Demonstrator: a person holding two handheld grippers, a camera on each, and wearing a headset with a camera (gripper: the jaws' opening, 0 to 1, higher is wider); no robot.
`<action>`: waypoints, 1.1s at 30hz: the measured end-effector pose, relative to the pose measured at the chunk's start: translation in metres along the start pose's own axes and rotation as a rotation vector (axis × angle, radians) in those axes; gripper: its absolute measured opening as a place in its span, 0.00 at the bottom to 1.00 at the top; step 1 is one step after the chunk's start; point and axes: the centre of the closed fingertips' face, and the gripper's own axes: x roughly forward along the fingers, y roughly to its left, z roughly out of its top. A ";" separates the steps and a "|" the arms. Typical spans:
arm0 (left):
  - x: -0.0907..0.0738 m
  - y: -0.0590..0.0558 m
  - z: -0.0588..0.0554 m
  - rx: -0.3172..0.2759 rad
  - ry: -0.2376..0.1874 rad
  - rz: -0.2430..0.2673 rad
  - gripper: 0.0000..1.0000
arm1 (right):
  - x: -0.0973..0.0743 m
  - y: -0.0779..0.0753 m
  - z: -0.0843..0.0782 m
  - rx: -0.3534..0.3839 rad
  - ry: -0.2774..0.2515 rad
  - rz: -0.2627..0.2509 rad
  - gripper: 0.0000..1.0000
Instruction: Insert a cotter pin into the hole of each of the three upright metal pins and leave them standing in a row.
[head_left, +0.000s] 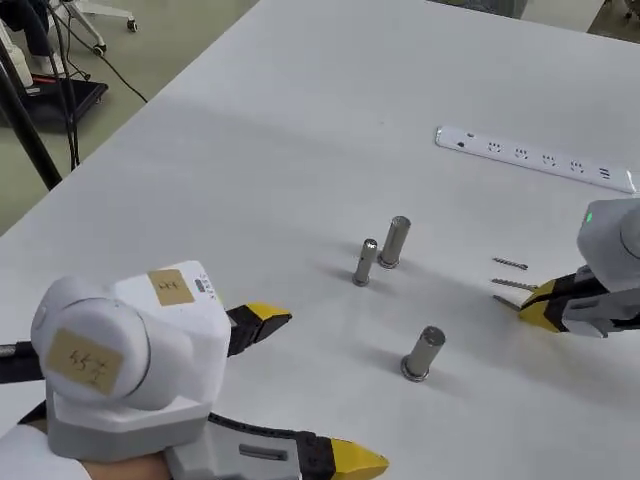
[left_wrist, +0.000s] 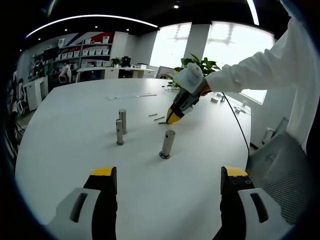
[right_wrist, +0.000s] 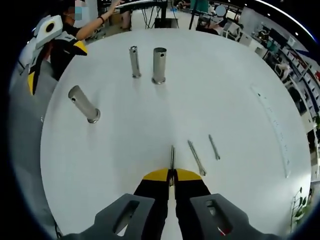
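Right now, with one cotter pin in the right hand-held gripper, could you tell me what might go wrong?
1. The right hand-held gripper appears to pinch the cotter pin by its very end, so it may pivot or slip when lifted.
2. The three metal pins stand free, two close together; a sideways push could topple one, and the open left hand-held gripper steadies none.
3. The two spare cotter pins lie close by and could be knocked.

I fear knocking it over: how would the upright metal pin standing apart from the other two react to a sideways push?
The metal pin stands tall and narrow on a small flared base, so a push near its top would probably tip it. Being round, it would likely roll across the smooth table.
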 end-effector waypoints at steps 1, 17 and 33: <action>0.000 0.001 0.003 -0.011 -0.011 0.003 0.84 | 0.000 0.000 0.000 -0.007 0.003 0.003 0.00; 0.010 -0.001 0.020 -0.031 -0.043 -0.008 0.83 | -0.003 -0.001 0.003 -0.005 0.019 0.011 0.00; 0.019 -0.017 0.038 -0.058 -0.085 -0.036 0.77 | -0.041 0.010 0.014 -0.037 -0.051 -0.020 0.00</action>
